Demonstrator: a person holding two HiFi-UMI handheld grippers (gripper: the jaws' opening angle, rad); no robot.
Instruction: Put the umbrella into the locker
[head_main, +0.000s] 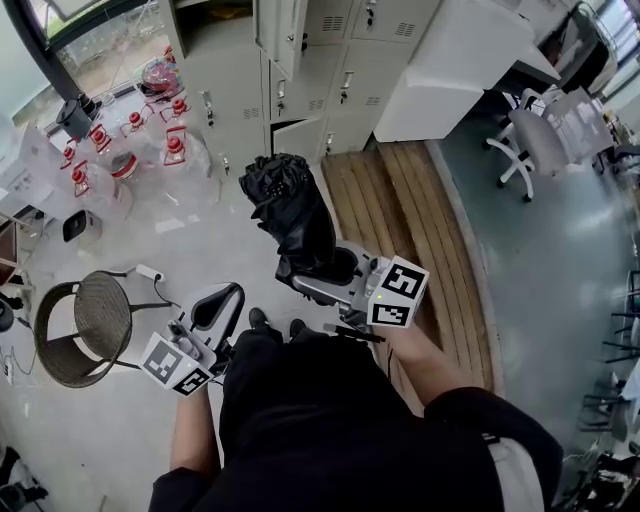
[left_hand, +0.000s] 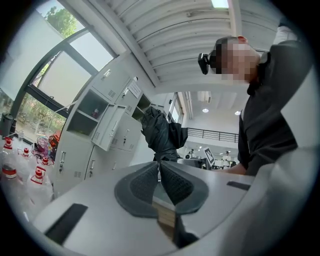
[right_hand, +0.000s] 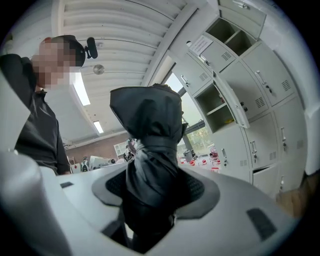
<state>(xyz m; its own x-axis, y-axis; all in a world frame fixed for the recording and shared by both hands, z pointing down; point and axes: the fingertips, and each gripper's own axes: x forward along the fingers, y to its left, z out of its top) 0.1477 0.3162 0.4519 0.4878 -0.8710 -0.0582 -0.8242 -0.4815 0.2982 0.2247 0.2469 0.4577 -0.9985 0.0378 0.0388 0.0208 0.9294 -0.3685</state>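
A folded black umbrella (head_main: 290, 215) stands up out of my right gripper (head_main: 322, 268), which is shut on its lower part. In the right gripper view the umbrella (right_hand: 149, 145) fills the gap between the jaws, and its strap is wound round the bundle. Grey lockers (head_main: 320, 60) stand ahead of me; in the right gripper view one locker compartment (right_hand: 218, 107) at mid height has its door swung open. My left gripper (head_main: 222, 298) is lower left of the umbrella and apart from it. Its pads (left_hand: 172, 182) meet at the tips with nothing between them.
A wicker chair (head_main: 85, 325) stands at my left. Water jugs with red caps (head_main: 150, 140) crowd the floor at upper left. A wooden slatted platform (head_main: 400, 220) lies before the lockers on the right, with a white cabinet (head_main: 460, 60) and an office chair (head_main: 530, 140) beyond.
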